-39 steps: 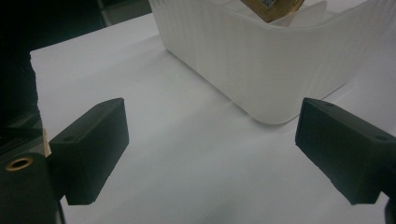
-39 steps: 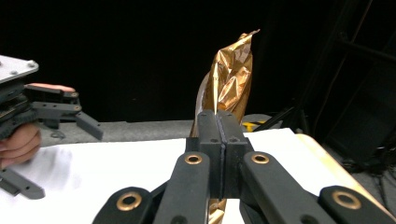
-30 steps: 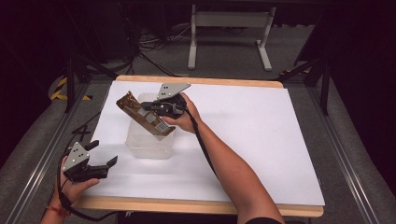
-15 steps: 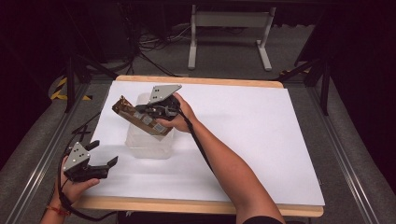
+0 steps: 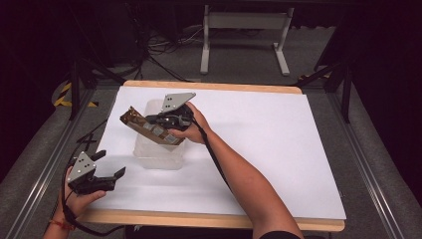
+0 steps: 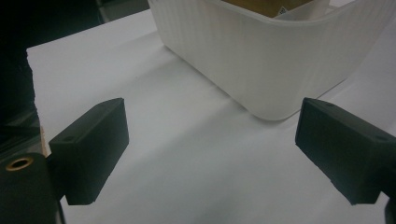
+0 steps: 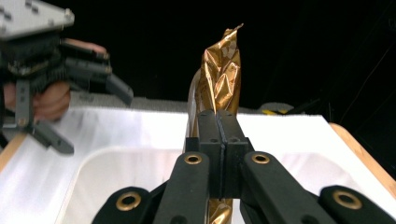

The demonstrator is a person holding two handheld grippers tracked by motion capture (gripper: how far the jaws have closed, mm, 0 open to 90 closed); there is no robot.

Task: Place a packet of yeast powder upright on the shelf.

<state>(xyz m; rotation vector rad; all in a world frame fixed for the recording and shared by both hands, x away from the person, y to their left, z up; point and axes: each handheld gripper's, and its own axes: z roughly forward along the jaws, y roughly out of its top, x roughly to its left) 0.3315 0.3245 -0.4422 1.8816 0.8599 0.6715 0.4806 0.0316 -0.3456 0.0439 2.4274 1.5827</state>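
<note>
**A:** so what's the right hand got there? looks like a snack wrapper

**B:** yeah, it's a long crinkly gold-and-brown foil packet (image 5: 148, 128), flat, with a pale label patch on the side facing up. The right gripper (image 5: 158, 119) has its fingers closed tight on it around the middle. In the right gripper view the two black pads are pressed together with the gold foil (image 7: 220, 70) sticking up past them, all creased and twisted at the tip.

**A:** where is it relative to the box?

**B:** held up in the air, tilted, over the translucent white plastic tub (image 5: 158, 157). One end pokes out past the tub's far-left edge, the other end points down toward the inside. Can't tell if that lower end touches the tub or not.

**A:** and the other hand?

**B:** the left gripper (image 5: 112, 175) is down at the near-left corner of the white-covered wooden worktop (image 5: 268, 144), well apart from the packet. Its fingers are spread wide with nothing between them. In the left gripper view you get both black pads far apart with the tub's ribbed wall (image 6: 275, 60) beyond them, on bare white surface.

**A:** anything in the way?

**B:** not really, the worktop around the tub is just white sheet. The right forearm (image 5: 239, 174) crosses the middle of it diagonally, with a black cable (image 5: 209, 149) running along it. Past the worktop there's grey floor, a white metal stand (image 5: 244, 35) and some loose cables (image 5: 159, 50).
</note>
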